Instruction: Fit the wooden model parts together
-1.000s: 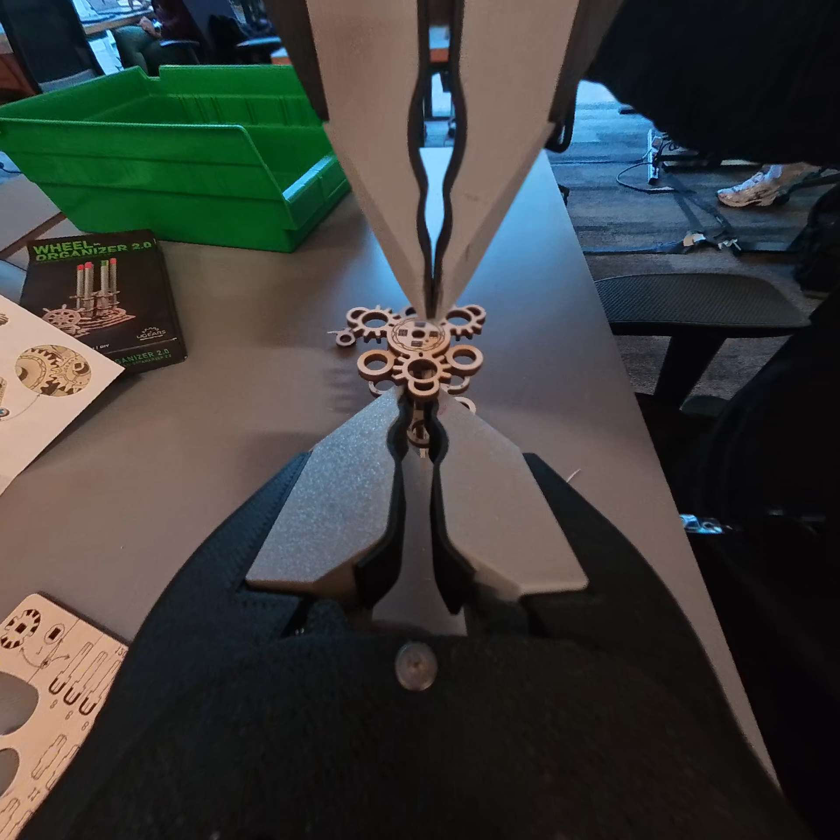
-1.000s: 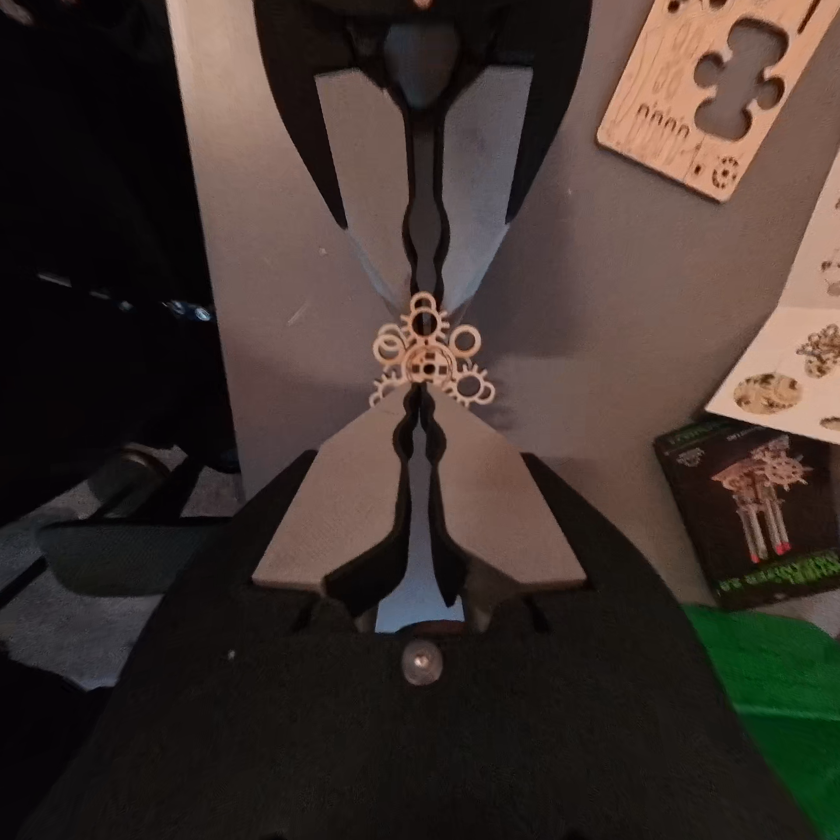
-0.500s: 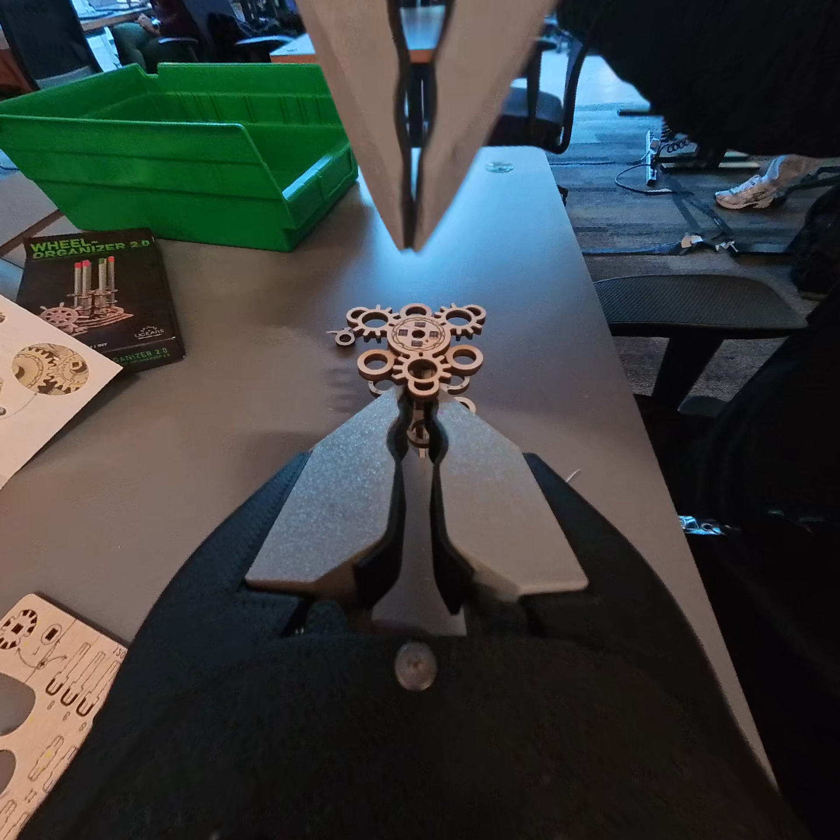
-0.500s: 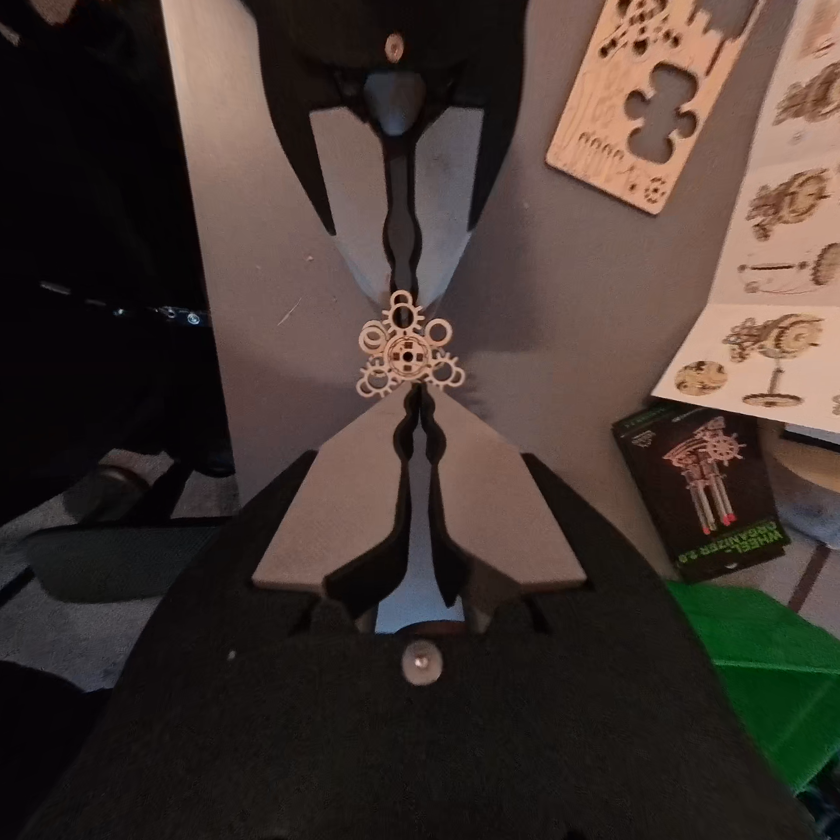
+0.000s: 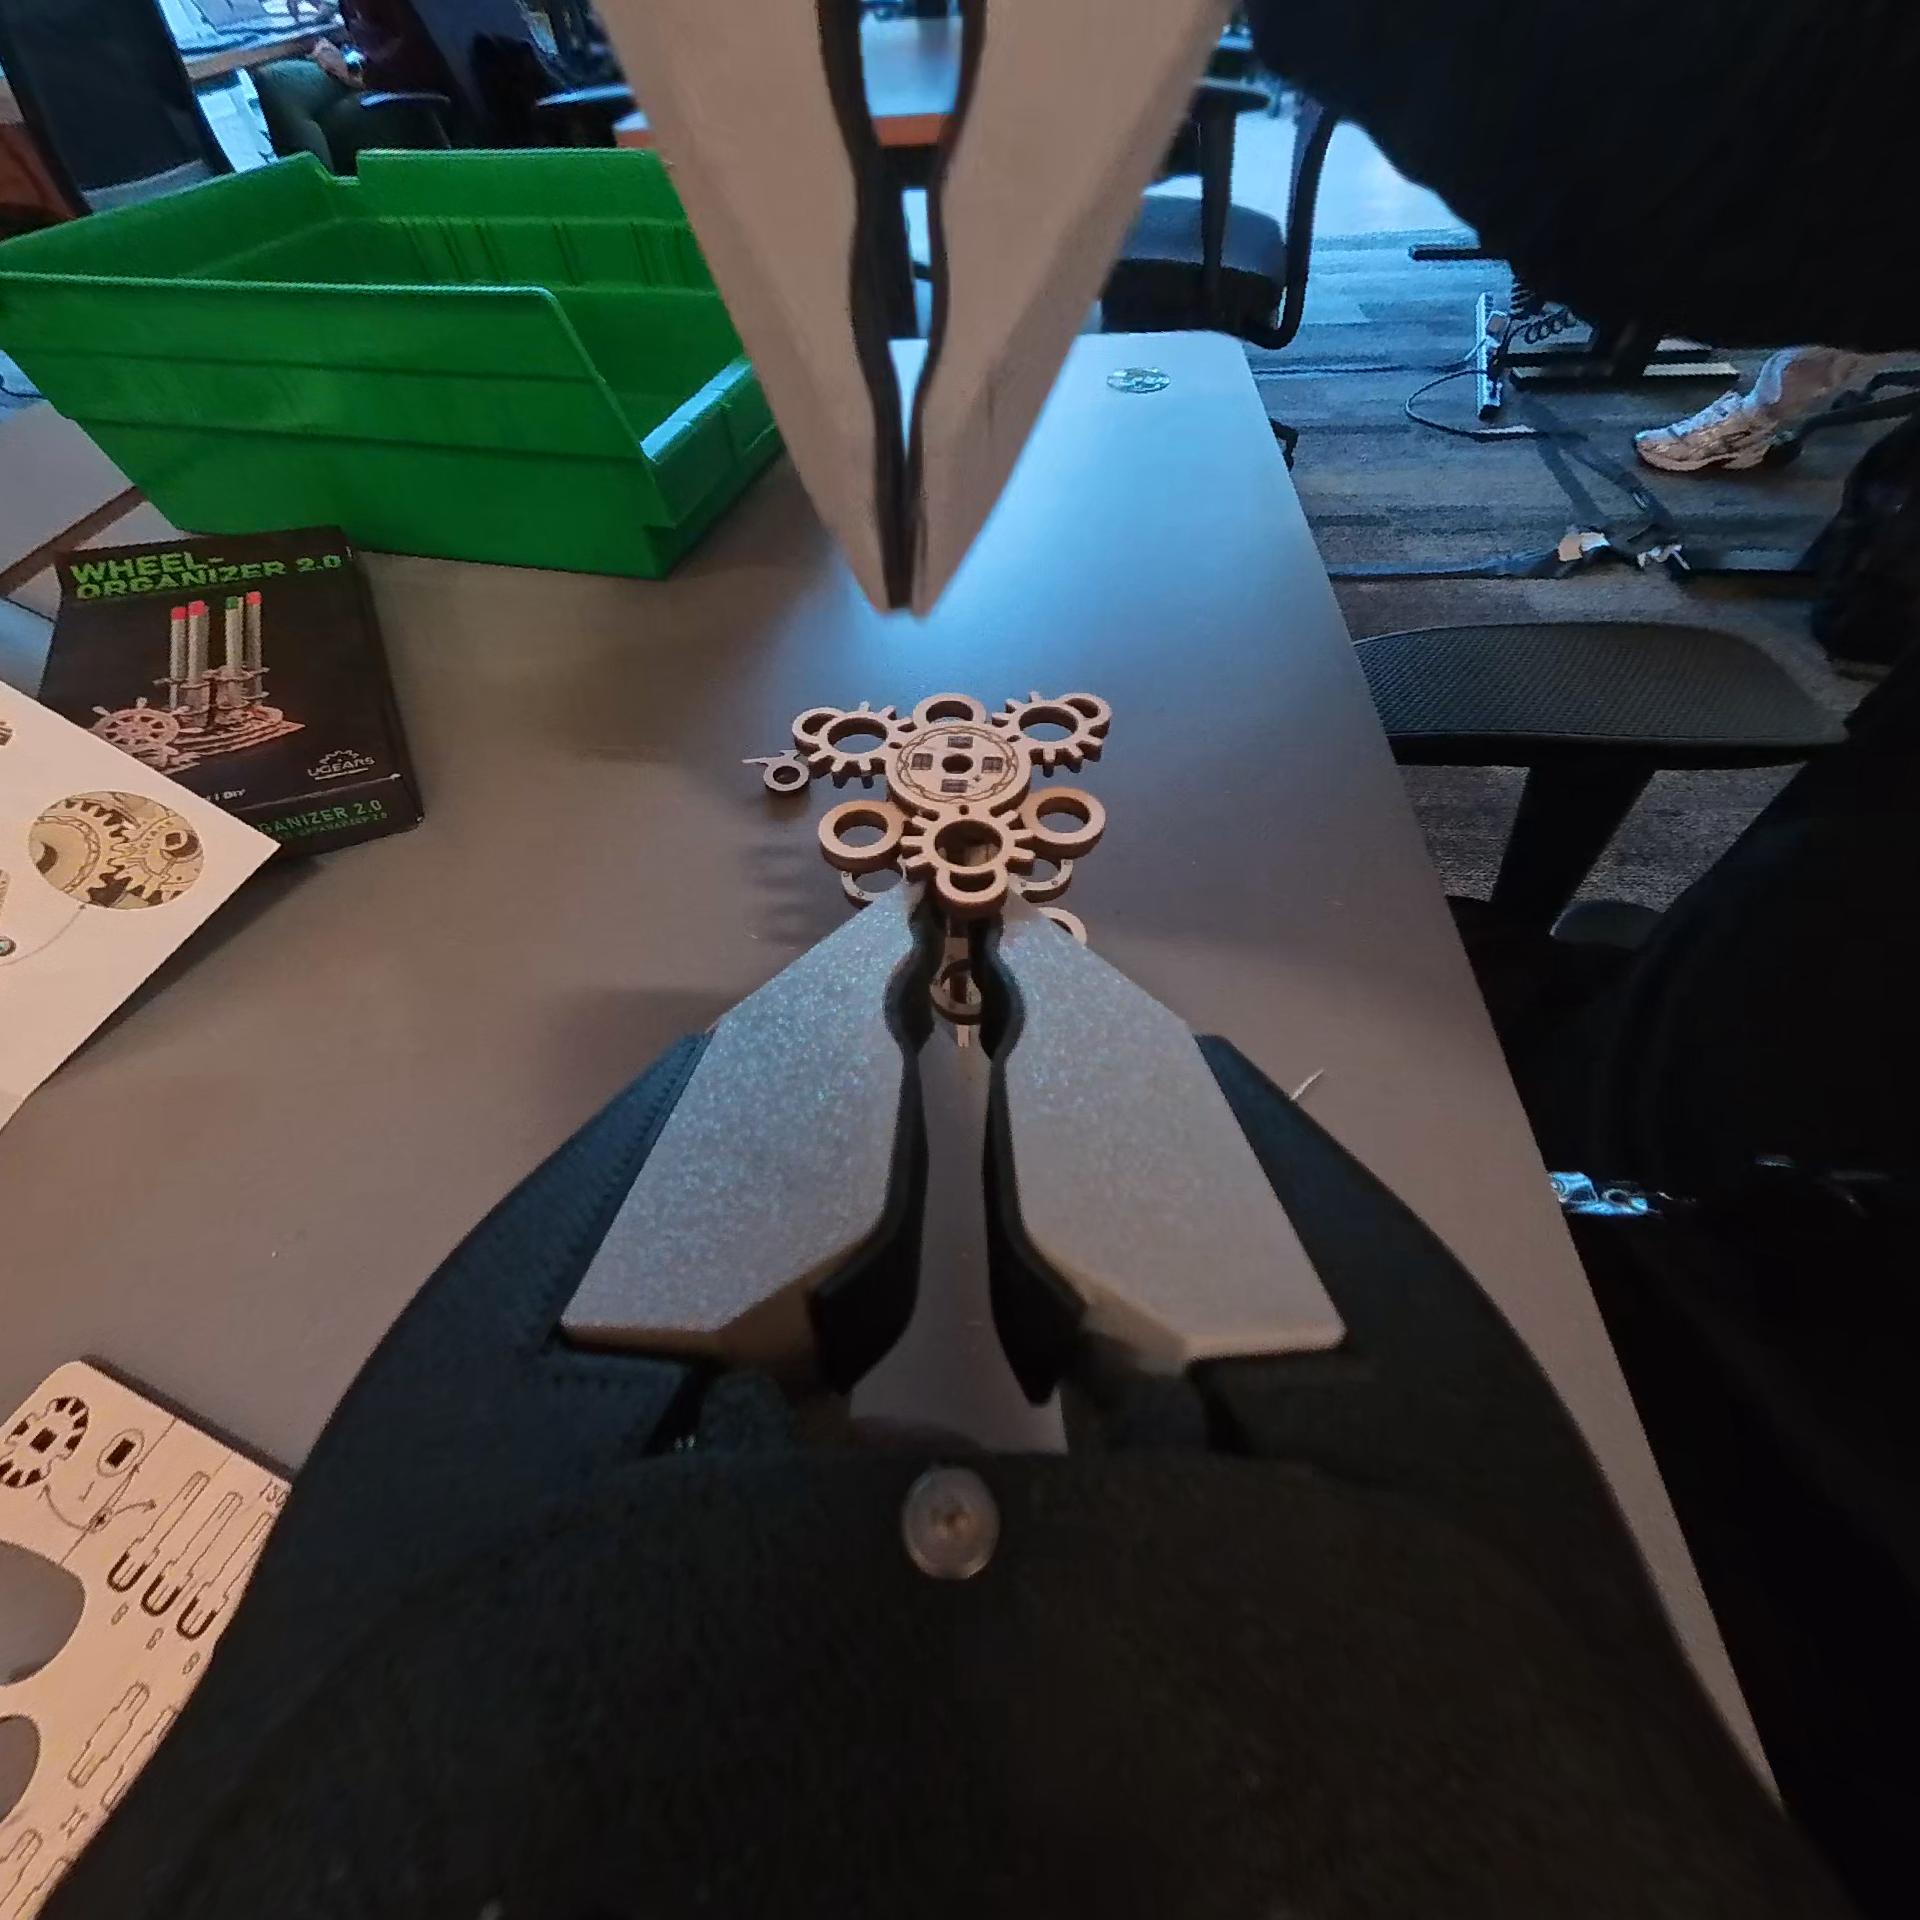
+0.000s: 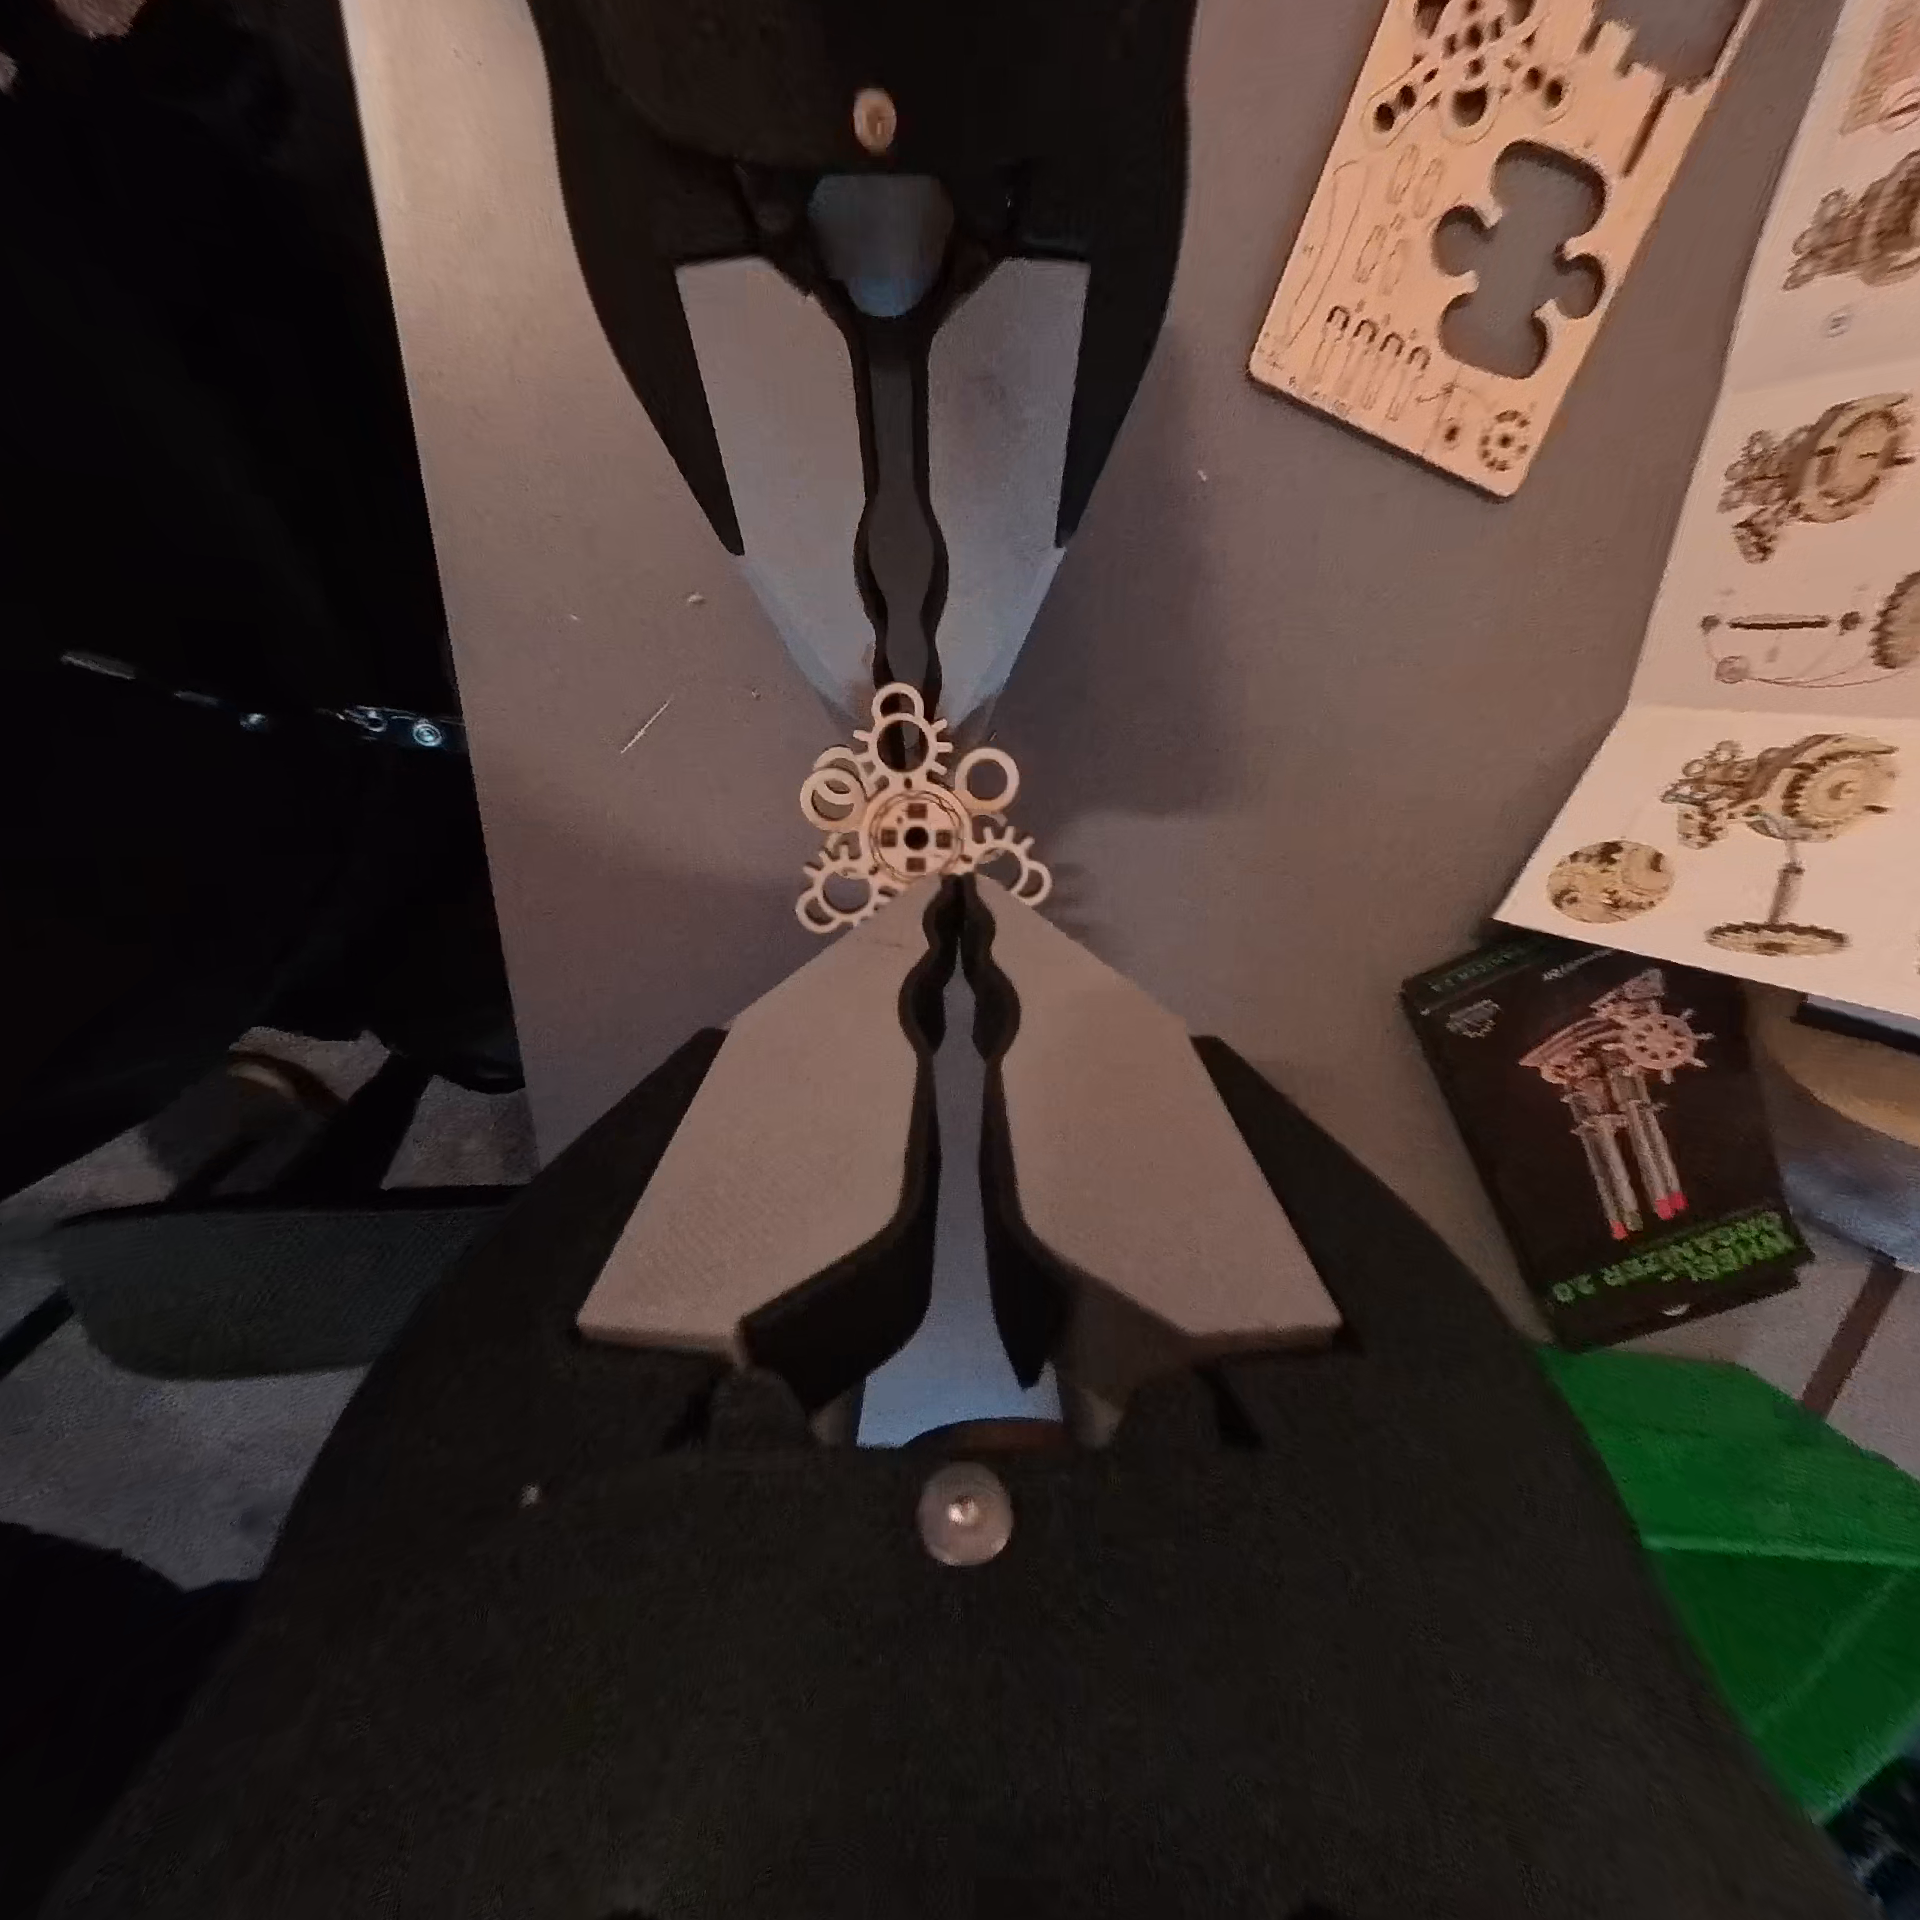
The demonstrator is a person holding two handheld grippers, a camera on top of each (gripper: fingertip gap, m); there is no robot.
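Lifted off the wooden gear assembly [image 5: 951, 800], the right claw [image 5: 902, 608] hangs pinched together, while the left claw [image 5: 958, 925] grips its near edge.

Green plastic bin [image 5: 343, 364]: far left on grey table [image 5: 520, 1039], open top.
Black product box [image 5: 223, 686]: flat, just before bin.
White instruction sheet [image 5: 94, 883]: left edge, corner beside box.
Black mesh office chair [image 5: 1590, 696]: right of table.
Cables [image 5: 1558, 457]: on carpet beyond.
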